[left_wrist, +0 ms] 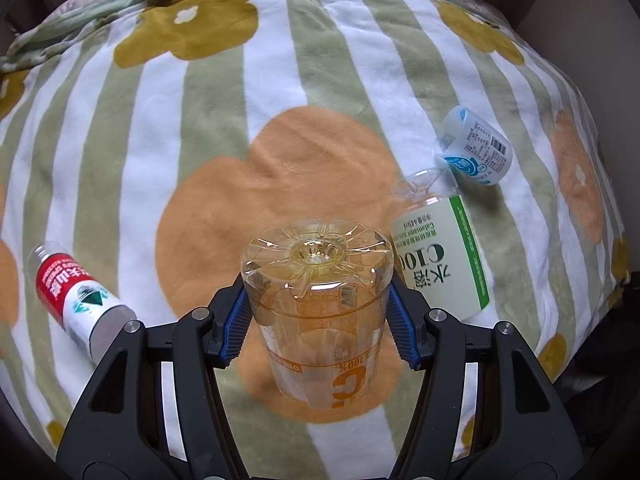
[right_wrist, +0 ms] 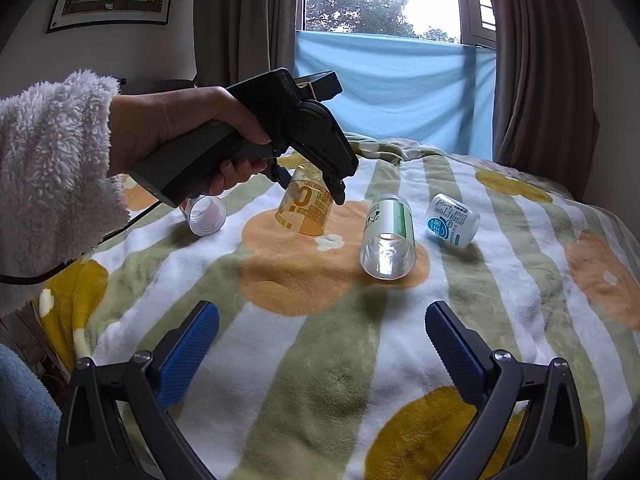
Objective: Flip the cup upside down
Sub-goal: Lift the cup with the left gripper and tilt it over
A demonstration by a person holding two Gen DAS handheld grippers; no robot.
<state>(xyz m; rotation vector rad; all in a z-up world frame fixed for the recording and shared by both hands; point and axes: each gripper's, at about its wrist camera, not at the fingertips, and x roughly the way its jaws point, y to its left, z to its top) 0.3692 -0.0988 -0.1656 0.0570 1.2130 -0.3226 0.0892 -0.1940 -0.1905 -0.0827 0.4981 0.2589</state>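
A clear cup with orange print (left_wrist: 320, 312) is held base-up between the blue pads of my left gripper (left_wrist: 318, 326), which is shut on its sides. The cup hangs just above an orange flower on the blanket, tilted. In the right wrist view the same cup (right_wrist: 306, 212) shows under the left gripper (right_wrist: 308, 184), mouth down and slightly off the blanket. My right gripper (right_wrist: 322, 344) is open and empty, low over the near part of the blanket.
A striped floral blanket (right_wrist: 320, 360) covers the bed. On it lie a green-labelled clear cup (left_wrist: 444, 256) (right_wrist: 388, 236), a blue-white cup (left_wrist: 476, 148) (right_wrist: 452, 220) and a red-white cup (left_wrist: 76, 300) (right_wrist: 204, 216). Curtains and a window stand behind.
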